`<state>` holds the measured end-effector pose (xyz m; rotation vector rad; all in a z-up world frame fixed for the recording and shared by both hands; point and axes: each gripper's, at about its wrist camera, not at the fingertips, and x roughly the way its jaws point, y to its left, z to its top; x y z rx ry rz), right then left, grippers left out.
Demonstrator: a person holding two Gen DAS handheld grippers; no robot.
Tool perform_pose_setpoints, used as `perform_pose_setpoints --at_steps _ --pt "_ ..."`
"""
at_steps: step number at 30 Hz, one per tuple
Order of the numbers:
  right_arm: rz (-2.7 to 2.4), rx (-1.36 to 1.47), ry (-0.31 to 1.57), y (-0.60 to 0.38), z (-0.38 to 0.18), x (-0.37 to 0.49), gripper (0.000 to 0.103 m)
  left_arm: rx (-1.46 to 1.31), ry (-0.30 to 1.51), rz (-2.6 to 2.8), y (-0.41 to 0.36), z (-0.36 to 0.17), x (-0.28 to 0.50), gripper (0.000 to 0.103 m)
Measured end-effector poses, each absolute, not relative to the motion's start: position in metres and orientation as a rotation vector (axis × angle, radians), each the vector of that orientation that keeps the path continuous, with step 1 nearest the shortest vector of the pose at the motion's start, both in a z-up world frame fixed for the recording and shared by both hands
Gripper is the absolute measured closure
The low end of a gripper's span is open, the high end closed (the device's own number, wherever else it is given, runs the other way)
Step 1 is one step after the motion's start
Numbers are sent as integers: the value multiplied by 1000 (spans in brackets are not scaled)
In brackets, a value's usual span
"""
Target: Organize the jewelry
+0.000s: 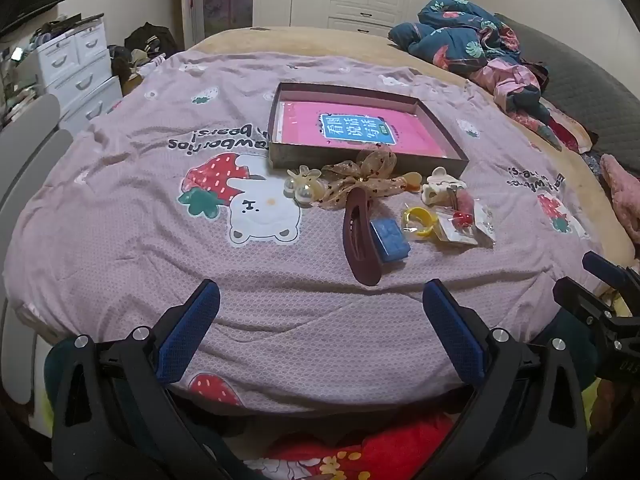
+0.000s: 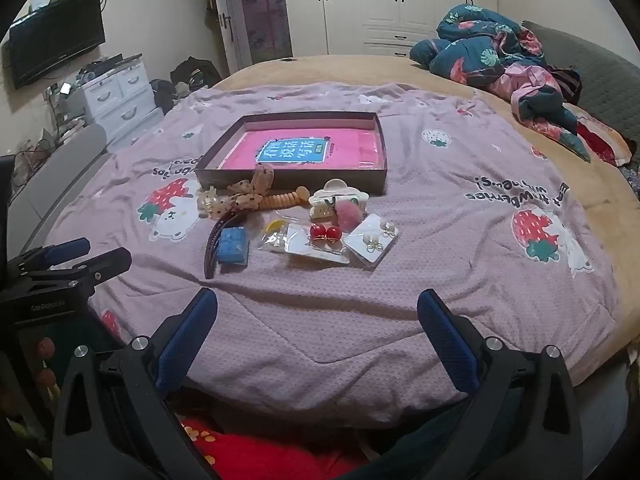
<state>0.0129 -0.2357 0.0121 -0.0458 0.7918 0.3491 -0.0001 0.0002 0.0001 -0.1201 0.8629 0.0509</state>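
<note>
A shallow brown box (image 1: 280,156) (image 2: 208,174) with a pink book inside lies on the bed. In front of it lies a heap of accessories: a dotted ribbon bow (image 1: 360,176) (image 2: 250,192), a pearl clip (image 1: 302,188), a dark red hair clip (image 1: 358,236) (image 2: 214,244), a blue block (image 1: 390,240) (image 2: 233,246), a yellow ring (image 1: 418,222), a white claw clip (image 1: 442,188) (image 2: 338,198), and bagged red ball earrings (image 2: 326,234) and pearl earrings (image 2: 374,240). My left gripper (image 1: 320,328) and right gripper (image 2: 318,332) are open and empty, short of the heap.
A purple strawberry-print blanket (image 1: 140,248) (image 2: 460,184) covers the bed. A crumpled blue floral quilt (image 1: 460,36) (image 2: 492,52) lies at the far right. White drawers (image 1: 76,64) (image 2: 116,96) stand at the left. The other gripper shows at each view's edge.
</note>
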Motion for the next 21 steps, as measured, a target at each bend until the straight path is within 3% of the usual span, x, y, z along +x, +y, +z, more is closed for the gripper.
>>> perform_pose_setpoints --at_steps 21 --pt "353 -48 789 -234 15 10 4 -115 854 51 0 0 -1 8"
